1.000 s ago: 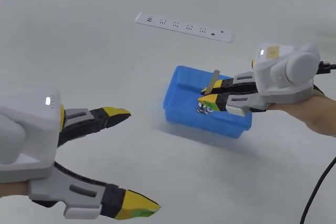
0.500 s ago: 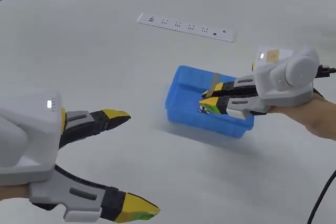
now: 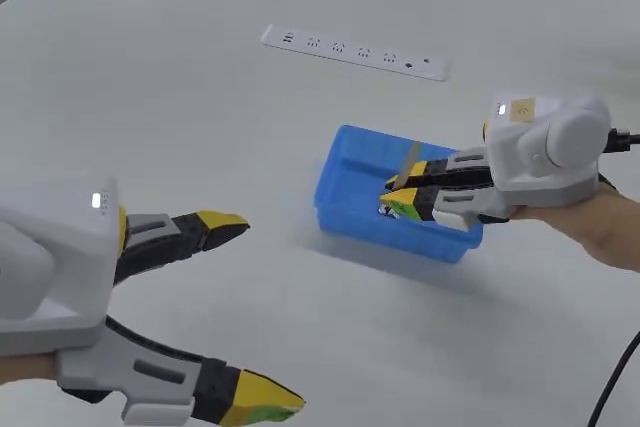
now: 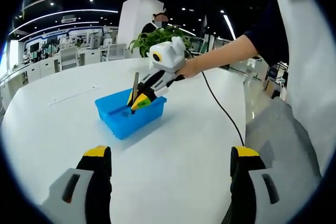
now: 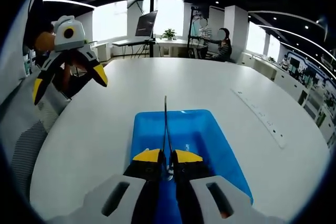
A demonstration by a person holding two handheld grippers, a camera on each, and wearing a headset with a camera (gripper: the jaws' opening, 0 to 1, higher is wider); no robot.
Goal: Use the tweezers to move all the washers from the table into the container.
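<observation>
slim grey tweezers (image 3: 406,161) stand near upright over the blue container (image 3: 345,217) (blunt end up), clamped in the fingers of the right gripper (image 3: 393,197); left gripper (image 3: 260,310) fingers spread apart.

The left claw (image 3: 272,313) gapes wide, the right claw (image 3: 390,197) pinched closed.

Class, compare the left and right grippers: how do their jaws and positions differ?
The left gripper has jaws wide open, empty; the right gripper is shut on thin metal tweezers. The left gripper hovers over bare white table; the right gripper sits over the blue plastic container. Both have yellow-tipped black jaws.
</observation>
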